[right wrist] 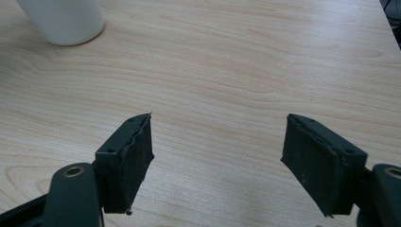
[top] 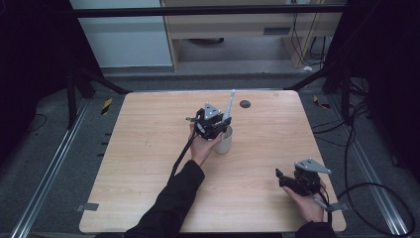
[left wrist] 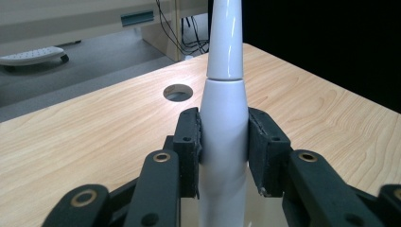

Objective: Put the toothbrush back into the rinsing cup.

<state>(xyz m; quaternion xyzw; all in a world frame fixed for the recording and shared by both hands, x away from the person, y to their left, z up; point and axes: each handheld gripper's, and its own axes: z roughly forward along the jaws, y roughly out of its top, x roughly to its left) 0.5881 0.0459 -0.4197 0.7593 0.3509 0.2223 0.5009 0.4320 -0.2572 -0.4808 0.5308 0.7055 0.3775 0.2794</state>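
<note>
- Left gripper (top: 216, 124) clamps the thick lower body of a tall white plastic electric toothbrush handle (left wrist: 225, 118), one black pad pressed on each side of it.
- Seen from the left gripper view, the handle stands upright between the jaws, narrowing above a seam into a glossy white neck that runs out past the top of the frame.
- From the high view, the handle's slim upper end (top: 230, 105) leans slightly toward the far edge of the tabletop, and its lower end sits over the mouth of a white cylindrical cup (top: 224, 142); whether it touches the cup's inside cannot be told.
- That cup stands near the middle of the light wooden tabletop (top: 148, 148), a little toward the far edge, right under the left hand.
- Right gripper (top: 289, 179) rests near the tabletop's near right corner, well apart from the cup.
- Its jaws stand wide apart with only bare wood between the pads (right wrist: 135, 156).
- A small round dark hole (top: 245, 103) sits in the tabletop close to the far edge, just beyond the toothbrush handle.
</note>
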